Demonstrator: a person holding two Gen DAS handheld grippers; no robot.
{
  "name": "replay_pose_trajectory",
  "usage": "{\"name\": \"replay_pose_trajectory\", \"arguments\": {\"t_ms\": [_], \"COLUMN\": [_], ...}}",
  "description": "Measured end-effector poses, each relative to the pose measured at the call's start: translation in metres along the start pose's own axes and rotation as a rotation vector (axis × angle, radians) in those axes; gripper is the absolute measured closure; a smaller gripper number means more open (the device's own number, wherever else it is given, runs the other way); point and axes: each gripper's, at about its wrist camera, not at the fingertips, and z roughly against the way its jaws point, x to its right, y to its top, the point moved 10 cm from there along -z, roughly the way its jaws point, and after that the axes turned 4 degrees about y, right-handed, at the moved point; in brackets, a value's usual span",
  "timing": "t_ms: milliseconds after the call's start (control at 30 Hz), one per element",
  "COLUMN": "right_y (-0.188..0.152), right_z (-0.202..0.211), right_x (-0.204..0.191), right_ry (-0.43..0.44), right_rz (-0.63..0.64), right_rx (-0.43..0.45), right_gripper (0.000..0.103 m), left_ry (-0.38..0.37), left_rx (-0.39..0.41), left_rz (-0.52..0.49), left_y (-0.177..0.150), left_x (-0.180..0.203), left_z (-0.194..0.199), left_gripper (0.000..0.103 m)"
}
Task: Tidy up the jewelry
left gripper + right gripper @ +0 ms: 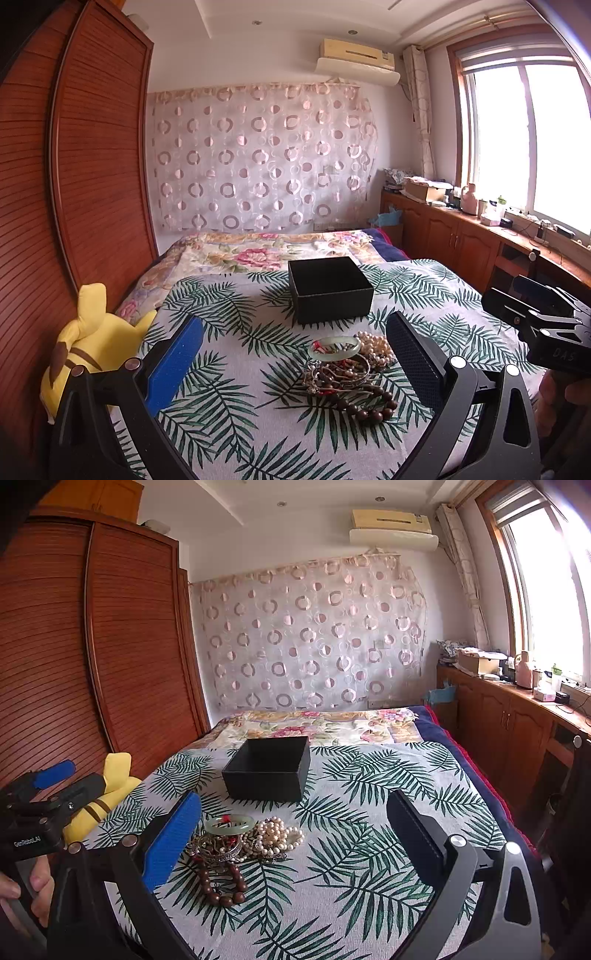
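- Your left gripper (295, 354) and right gripper (295, 830) both had jaws spread wide, holding nothing.
- The jewelry pile (347, 369) lay tangled on the bed (229, 369), just before the open black box (328, 288); single pieces were hard to separate.

Daylight pours in from the window (532, 136) on the right, blown out to pure white in both views, so nothing outside shows. The rest of the room is evenly lit and fairly bright, colours a bit washed. The black box (330, 289) throws only a soft shadow on the bed. Heavy fisheye bending: the wardrobe (92, 155) bows hard, corners go dark. Focus is decent throughout.
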Motion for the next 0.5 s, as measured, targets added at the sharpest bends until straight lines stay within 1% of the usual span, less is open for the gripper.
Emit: {"name": "replay_pose_trajectory", "arguments": {"t_ms": [100,133,500], "right_y": [0.0001,0.0,0.0026], "right_z": [0.0003,0.0,0.0033], "right_x": [0.0,-0.0005,0.0005], "right_ry": [0.0,0.0,-0.001], "right_rz": [-0.001,-0.001,0.0], "right_rx": [0.0,-0.001,0.002], "right_gripper": [0.002,0.002,0.002], "left_ry": [0.0,0.0,0.0], "left_rx": [0.002,0.001,0.006], "left_rz": [0.0,0.001,-0.001], "left_y": [0.0031,-0.0031,-0.0026], "left_x": [-0.0008,-0.0004,0.0004], "left_z": [-0.0022,0.0019,0.0023], "left_gripper": [0.007,0.007,0.007]}}
